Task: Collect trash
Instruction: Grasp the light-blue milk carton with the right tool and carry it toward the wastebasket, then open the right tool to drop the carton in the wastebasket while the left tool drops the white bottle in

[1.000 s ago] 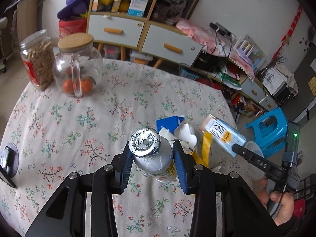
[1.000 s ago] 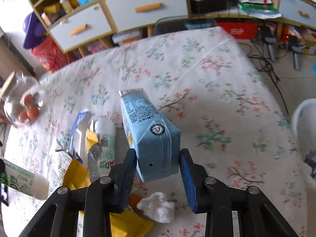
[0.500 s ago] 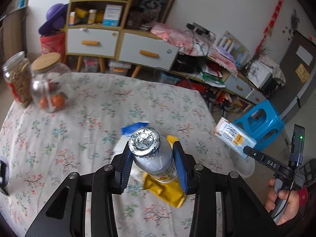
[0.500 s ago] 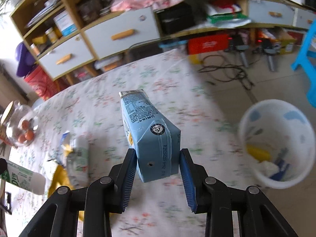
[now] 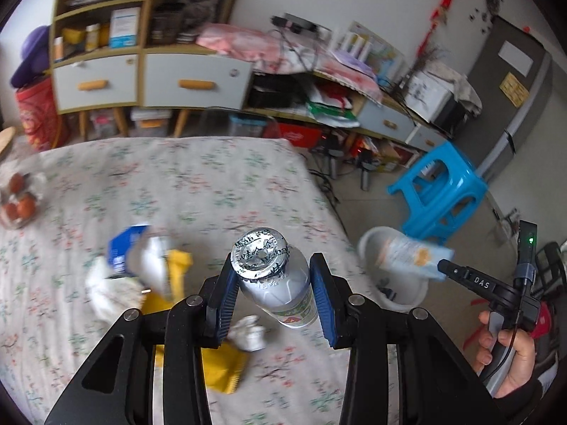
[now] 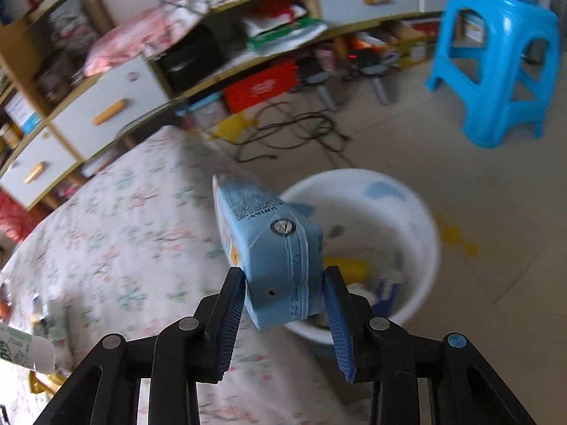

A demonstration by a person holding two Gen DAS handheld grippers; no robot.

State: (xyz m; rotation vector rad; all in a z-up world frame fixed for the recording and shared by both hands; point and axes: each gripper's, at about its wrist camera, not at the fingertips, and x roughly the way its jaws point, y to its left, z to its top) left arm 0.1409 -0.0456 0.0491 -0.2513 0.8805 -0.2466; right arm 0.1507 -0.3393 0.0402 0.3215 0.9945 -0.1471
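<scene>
My left gripper [image 5: 274, 292] is shut on a small plastic bottle [image 5: 273, 276] with a foil top, held above the table near its right edge. My right gripper [image 6: 283, 304] is shut on a light blue drink carton [image 6: 273, 255], held over the rim of a white waste bin [image 6: 418, 219] on the floor. The carton [image 5: 411, 256] and bin [image 5: 368, 244] also show in the left wrist view. A yellow wrapper [image 5: 219, 364], crumpled tissues [image 5: 250, 333] and a blue-white packet [image 5: 127, 244] lie on the floral tablecloth [image 5: 177, 184].
A blue plastic stool [image 6: 496, 53] stands on the floor beyond the bin. Drawers and cluttered low shelves [image 5: 149, 78] line the wall. Cables [image 6: 301, 131] lie on the floor. A jar with orange fruit [image 5: 17, 205] sits at the table's left.
My right gripper has carried the carton off the table's edge to over the bin. My left gripper with the bottle has moved right, toward the table's edge and bin.
</scene>
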